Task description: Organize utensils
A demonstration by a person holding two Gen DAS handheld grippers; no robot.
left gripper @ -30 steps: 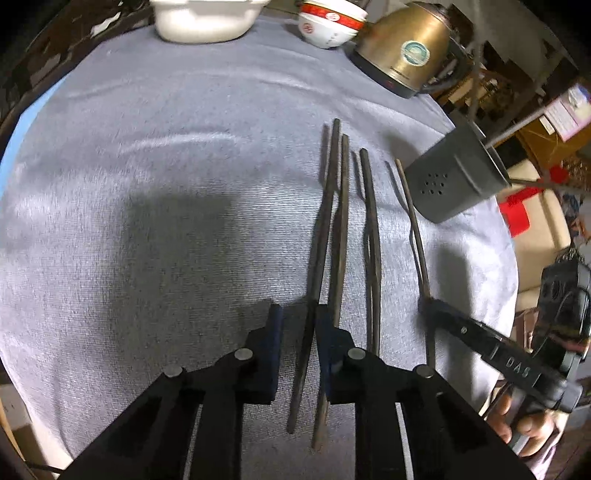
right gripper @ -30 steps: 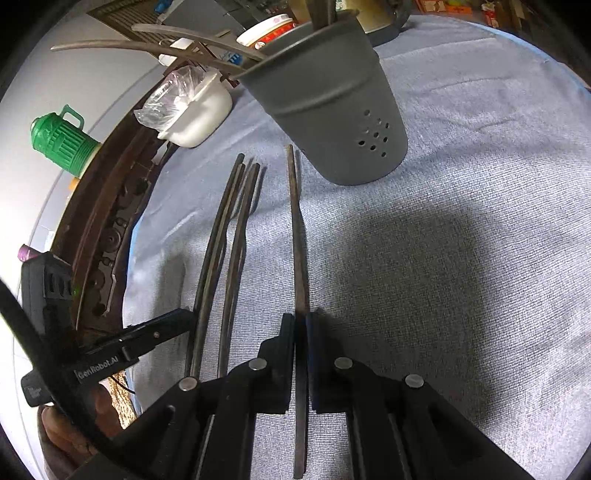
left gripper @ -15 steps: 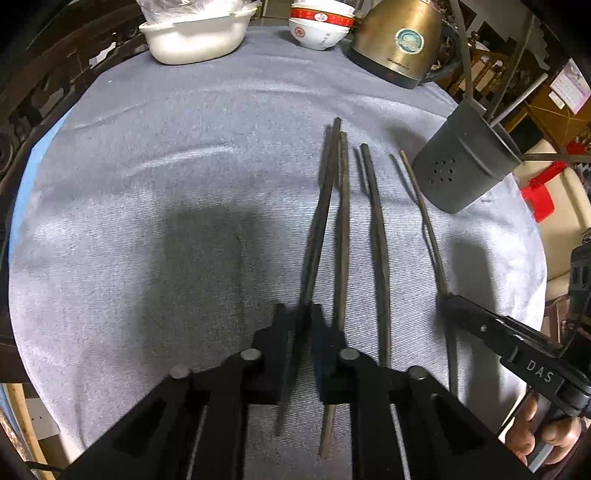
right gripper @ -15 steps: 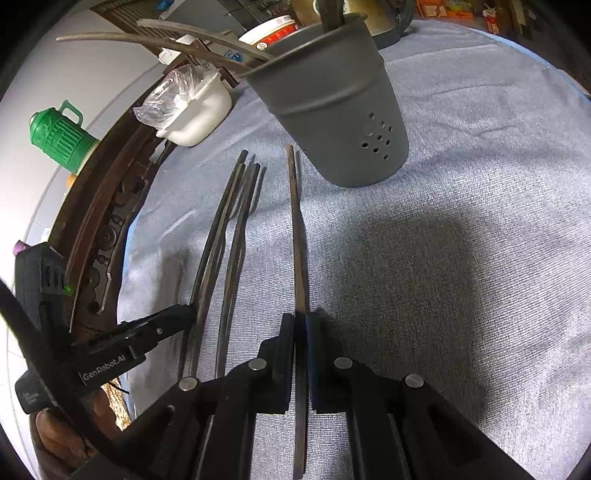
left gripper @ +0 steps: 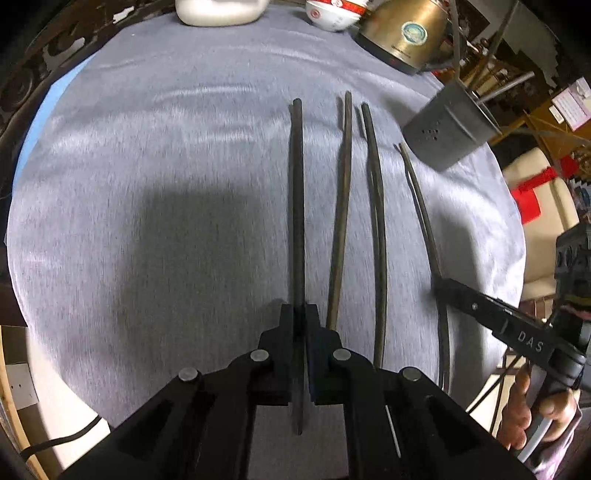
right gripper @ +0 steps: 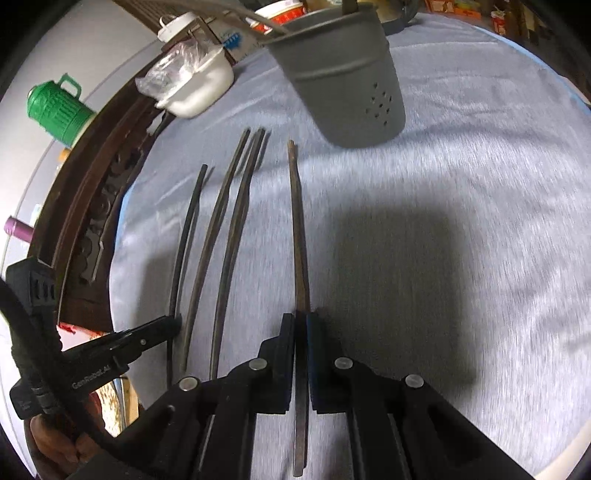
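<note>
Fingers (left gripper: 286, 325) of the left gripper (left gripper: 300, 314) are clamped tight on a dark chopstick (left gripper: 297, 206), w/ no gap showing. Right gripper (right gripper: 301, 321) likewise pinches a browner chopstick (right gripper: 298, 229) near its thick end. Both sticks point away across the grey cloth (left gripper: 147, 147), tips toward the table's far edge. Two more sticks (left gripper: 376, 229) lie loose btwn the held pair, side by side on the cloth. Grey holder (right gripper: 343, 74) stands near the far right edge, already carrying a few utensils, w/ drain holes low on its wall. Kettle (left gripper: 402, 33), bowl (left gripper: 334, 13) and white dish (left gripper: 218, 11) line the far edge.

Handling, as judged: sticks look light, stiff, thin and smooth, so apt to swivel or slide in a two-pad pinch. Grip near the thick end seems sound, leaving the narrow tip free to drop into the holder. Blur makes lift off the cloth hard to confirm.
</note>
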